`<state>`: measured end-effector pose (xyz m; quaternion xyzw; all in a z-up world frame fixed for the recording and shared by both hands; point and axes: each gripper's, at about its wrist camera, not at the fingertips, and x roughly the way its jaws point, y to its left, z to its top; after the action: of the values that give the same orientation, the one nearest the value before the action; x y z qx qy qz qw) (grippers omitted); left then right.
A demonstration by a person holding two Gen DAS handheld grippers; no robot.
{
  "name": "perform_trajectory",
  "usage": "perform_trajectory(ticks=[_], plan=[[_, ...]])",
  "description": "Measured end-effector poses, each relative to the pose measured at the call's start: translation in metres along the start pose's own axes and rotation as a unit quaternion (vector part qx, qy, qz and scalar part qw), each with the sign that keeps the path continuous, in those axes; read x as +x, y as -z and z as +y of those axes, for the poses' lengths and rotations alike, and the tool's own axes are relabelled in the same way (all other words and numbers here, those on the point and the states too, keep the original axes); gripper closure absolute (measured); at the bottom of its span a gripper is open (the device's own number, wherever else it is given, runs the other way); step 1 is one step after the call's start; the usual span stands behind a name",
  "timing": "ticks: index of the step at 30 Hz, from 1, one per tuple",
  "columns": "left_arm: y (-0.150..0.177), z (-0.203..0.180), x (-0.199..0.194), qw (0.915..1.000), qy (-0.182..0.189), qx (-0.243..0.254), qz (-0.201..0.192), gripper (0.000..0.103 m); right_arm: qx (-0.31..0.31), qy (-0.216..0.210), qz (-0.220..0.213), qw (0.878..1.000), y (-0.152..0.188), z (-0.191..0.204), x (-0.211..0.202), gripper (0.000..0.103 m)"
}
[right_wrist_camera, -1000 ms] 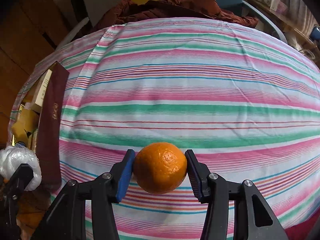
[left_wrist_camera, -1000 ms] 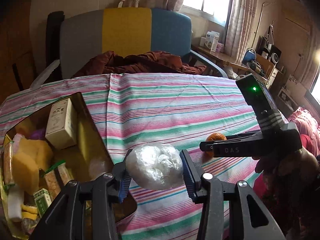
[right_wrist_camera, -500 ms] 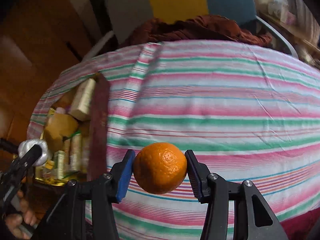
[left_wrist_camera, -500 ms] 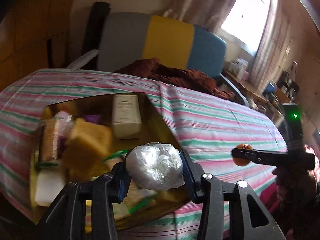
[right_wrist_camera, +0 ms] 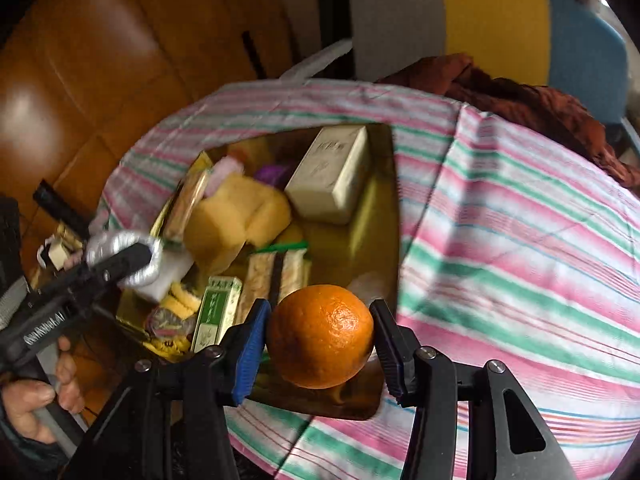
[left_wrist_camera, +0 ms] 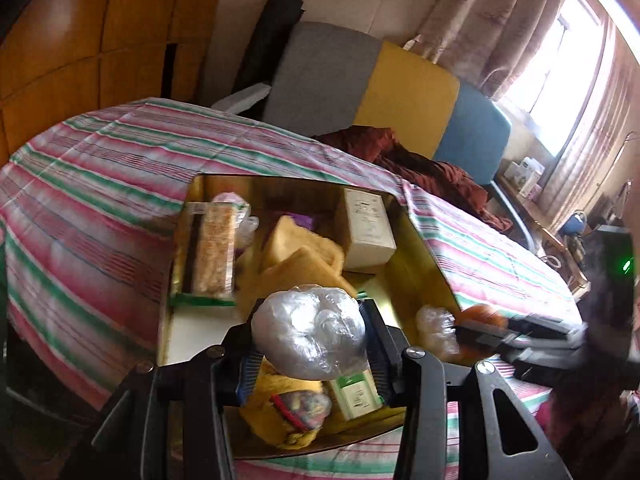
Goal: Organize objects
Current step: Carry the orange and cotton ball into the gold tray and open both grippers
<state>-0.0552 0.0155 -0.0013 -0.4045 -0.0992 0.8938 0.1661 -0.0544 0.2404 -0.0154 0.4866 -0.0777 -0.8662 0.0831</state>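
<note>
My left gripper (left_wrist_camera: 310, 340) is shut on a crumpled clear plastic ball (left_wrist_camera: 308, 330) and hangs over the near part of the gold tin box (left_wrist_camera: 424, 248). My right gripper (right_wrist_camera: 318, 338) is shut on an orange (right_wrist_camera: 320, 336) above the box's near right corner (right_wrist_camera: 394, 208). The box on the striped tablecloth (right_wrist_camera: 520, 240) holds a cream carton (left_wrist_camera: 366, 228), yellow sponges (left_wrist_camera: 300, 256), wrapped biscuits (left_wrist_camera: 210, 252), a green packet (right_wrist_camera: 216, 312) and small sweets. In the right wrist view the left gripper (right_wrist_camera: 120, 258) with the plastic ball (right_wrist_camera: 120, 248) shows at the left, held by a hand (right_wrist_camera: 32, 396).
A second clear plastic wad (left_wrist_camera: 436, 328) lies at the box's right side. Behind the table stands a grey, yellow and blue chair (left_wrist_camera: 400, 92) with a dark red cloth (left_wrist_camera: 420, 164). Wooden panels (right_wrist_camera: 100, 60) rise at the left. A window with curtains (left_wrist_camera: 560, 60) is at the right.
Both grippers have swung left from over the bare tablecloth to over the box, each keeping hold of its object. The box now fills the middle of both views.
</note>
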Motion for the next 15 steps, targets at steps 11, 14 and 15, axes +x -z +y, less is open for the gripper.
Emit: perform_trajectory(ticks=[11,14,15], plan=[[-0.029,-0.045,0.036,0.9979,0.059,0.018,0.016,0.053,0.012,0.0,0.008,1.0,0.014,-0.008,0.011,0.047],[-0.038,-0.05,0.049,0.9978,0.06,0.019,0.021,0.051,0.012,0.001,0.009,1.0,0.017,-0.007,0.01,0.038],[-0.039,-0.052,0.054,0.9982,0.052,0.021,0.022,0.051,0.012,0.003,0.009,1.0,0.019,-0.008,0.01,0.037]])
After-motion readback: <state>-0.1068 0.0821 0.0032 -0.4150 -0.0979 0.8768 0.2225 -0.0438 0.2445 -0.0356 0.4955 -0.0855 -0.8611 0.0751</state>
